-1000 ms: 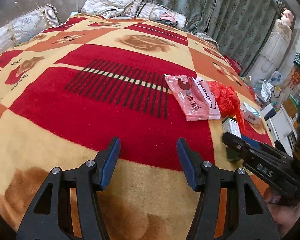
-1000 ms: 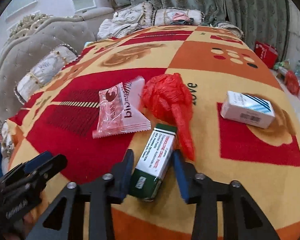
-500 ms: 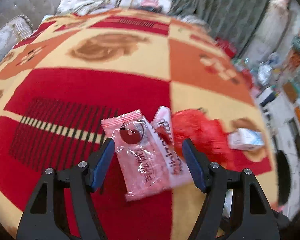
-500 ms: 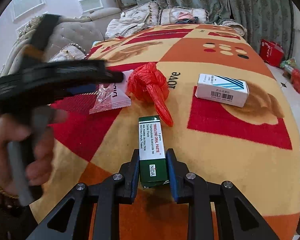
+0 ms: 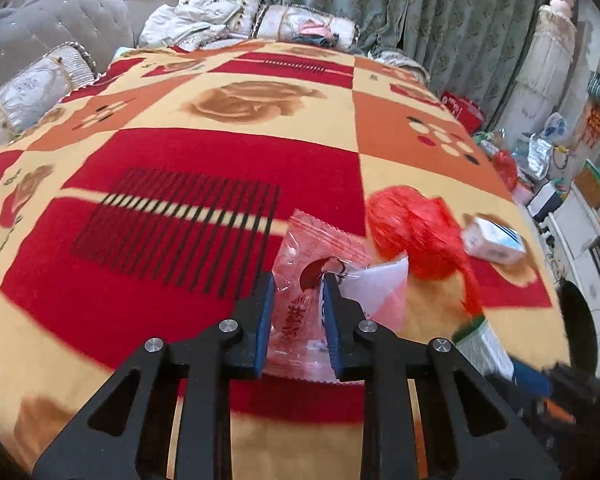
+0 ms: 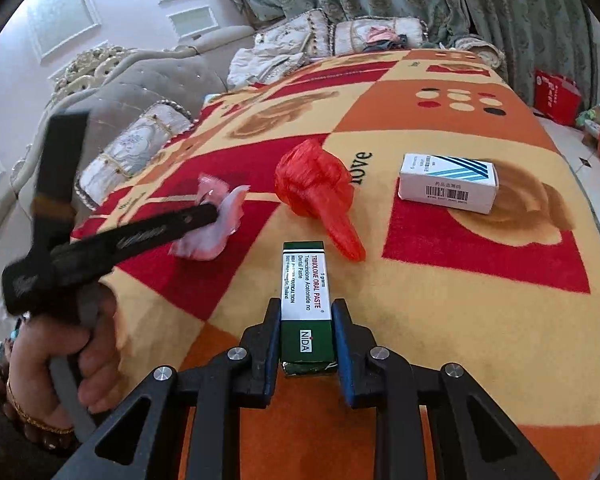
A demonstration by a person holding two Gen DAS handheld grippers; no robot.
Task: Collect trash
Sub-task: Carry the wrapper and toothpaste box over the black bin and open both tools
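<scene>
Left gripper point(image 5: 298, 288) pinches crinkled pink plastic wrapper point(image 5: 300, 276) — right gripper point(image 6: 306, 312) clamps green-and-white cardboard paste box point(image 6: 306, 292) on patterned blanket point(image 6: 440, 292).

Each hand-held gripper point(image 5: 298, 292) is showing black struts, silver screws and blue pads point(image 6: 342, 340). The person's hand point(image 6: 66, 354) is wearing a gold bracelet point(image 6: 28, 410).

bright daylight floods in past the curtains point(image 5: 380, 0). strong fisheye bending with dark corners. motion blur smears the left gripper point(image 6: 216, 212) and the red bag point(image 5: 416, 236) beside it.
</scene>
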